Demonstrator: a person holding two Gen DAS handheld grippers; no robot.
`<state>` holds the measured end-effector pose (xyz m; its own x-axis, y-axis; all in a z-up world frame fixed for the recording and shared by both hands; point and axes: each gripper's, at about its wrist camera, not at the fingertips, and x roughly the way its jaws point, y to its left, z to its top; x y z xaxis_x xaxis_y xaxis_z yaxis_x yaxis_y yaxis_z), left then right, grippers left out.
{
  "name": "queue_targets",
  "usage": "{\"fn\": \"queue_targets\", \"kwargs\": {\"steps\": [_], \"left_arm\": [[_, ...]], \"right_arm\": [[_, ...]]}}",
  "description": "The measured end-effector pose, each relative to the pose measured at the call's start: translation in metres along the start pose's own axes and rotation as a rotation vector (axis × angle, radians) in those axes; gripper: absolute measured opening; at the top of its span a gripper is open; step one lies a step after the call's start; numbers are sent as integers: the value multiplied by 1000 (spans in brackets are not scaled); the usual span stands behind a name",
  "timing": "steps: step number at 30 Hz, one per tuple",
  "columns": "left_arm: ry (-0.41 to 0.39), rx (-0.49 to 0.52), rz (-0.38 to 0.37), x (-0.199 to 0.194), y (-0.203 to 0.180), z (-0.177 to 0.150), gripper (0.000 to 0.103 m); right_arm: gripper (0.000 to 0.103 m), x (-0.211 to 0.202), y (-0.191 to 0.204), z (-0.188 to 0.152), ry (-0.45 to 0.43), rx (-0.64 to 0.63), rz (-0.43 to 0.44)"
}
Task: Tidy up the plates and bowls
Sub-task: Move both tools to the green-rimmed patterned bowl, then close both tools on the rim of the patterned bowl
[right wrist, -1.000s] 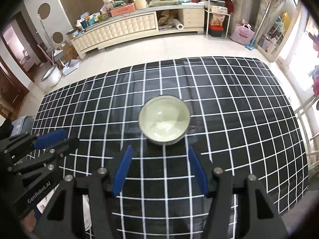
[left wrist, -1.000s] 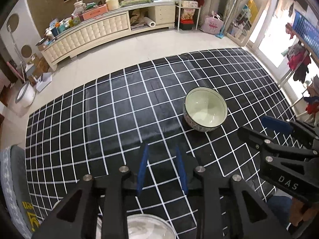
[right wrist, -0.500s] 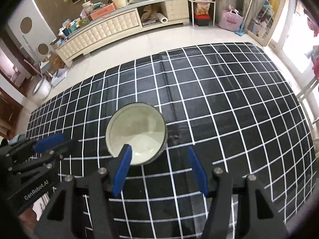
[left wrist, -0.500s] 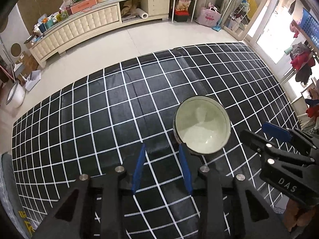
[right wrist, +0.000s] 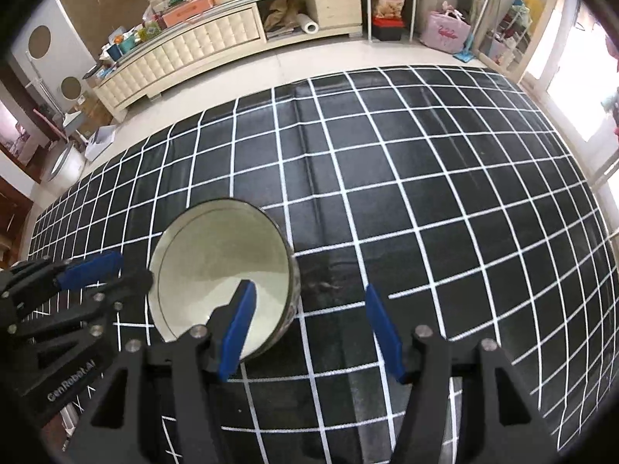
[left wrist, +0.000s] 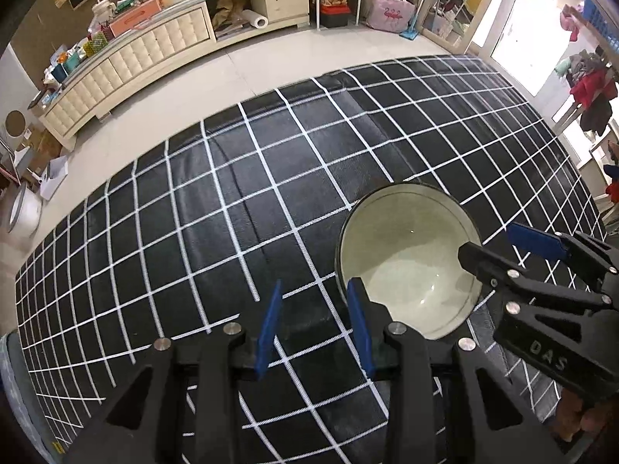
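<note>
Down over the black bench [left wrist: 240, 201] with its white grid, both claws angled steeply toward one pale bowl [left wrist: 410, 259]. Bowl upright on the cloth, cream inside, patterned outer wall just visible from the right wrist view [right wrist: 220, 270].

Left claw [left wrist: 315, 323] parted narrowly, jaws having just been opening a little, nothing between the blue pads but grid cloth. Right-hand pad [left wrist: 358, 321] sitting right at the bowl's near rim, overlapping it in the view; contact hard to call. Left-hand pad clear of the bowl, over cloth.

Right claw [right wrist: 309, 326] spread about halfway, gripping nothing. One blue finger [right wrist: 238, 328] over the bowl's inside, the other well out over bare cloth, so the near wall of the bowl standing between the jaws, not pinched.

Each claw visible in the other's camera, flanking the bowl on opposite sides. Beyond the bench: tiled floor [left wrist: 247, 65] and a long cream sideboard [left wrist: 127, 65] piled with clutter.
</note>
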<state>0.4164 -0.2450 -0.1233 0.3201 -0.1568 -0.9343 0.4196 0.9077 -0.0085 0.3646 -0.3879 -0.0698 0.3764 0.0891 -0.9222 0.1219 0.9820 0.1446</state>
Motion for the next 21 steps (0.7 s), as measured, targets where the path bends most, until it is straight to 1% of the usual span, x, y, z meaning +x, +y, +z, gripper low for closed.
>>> {"fn": "queue_targets", "kwargs": {"steps": [2,4,6,8,9,12,13,14,16,21], "left_arm": [[21,0,-26,7,-1,1,32],[24,25,-23,12,-6,0,32],[24,49,-18,14,-10,0,28],[23,55,-26,17,-11,0,24],[26,54,-27,17,-11,0,22],[33,54,-40,20,-12,1,18],[35,57,-42,20,-13,1,17],[39,59,-41,21,-14,1,15],[40,65,-28,22,-17,1,15],[37,86,3,24,-21,1,15]], "right_arm": [[63,2,-2,1,-4,9,6],[63,4,0,3,-7,2,6],[62,7,2,3,-5,-8,6],[53,11,4,2,3,-10,12],[51,13,4,1,12,-10,19],[41,15,4,0,17,-15,31],[30,16,3,-1,14,-14,50],[24,16,1,-1,14,-12,73],[21,16,1,-2,22,-11,96],[19,15,7,-4,21,-49,65]]}}
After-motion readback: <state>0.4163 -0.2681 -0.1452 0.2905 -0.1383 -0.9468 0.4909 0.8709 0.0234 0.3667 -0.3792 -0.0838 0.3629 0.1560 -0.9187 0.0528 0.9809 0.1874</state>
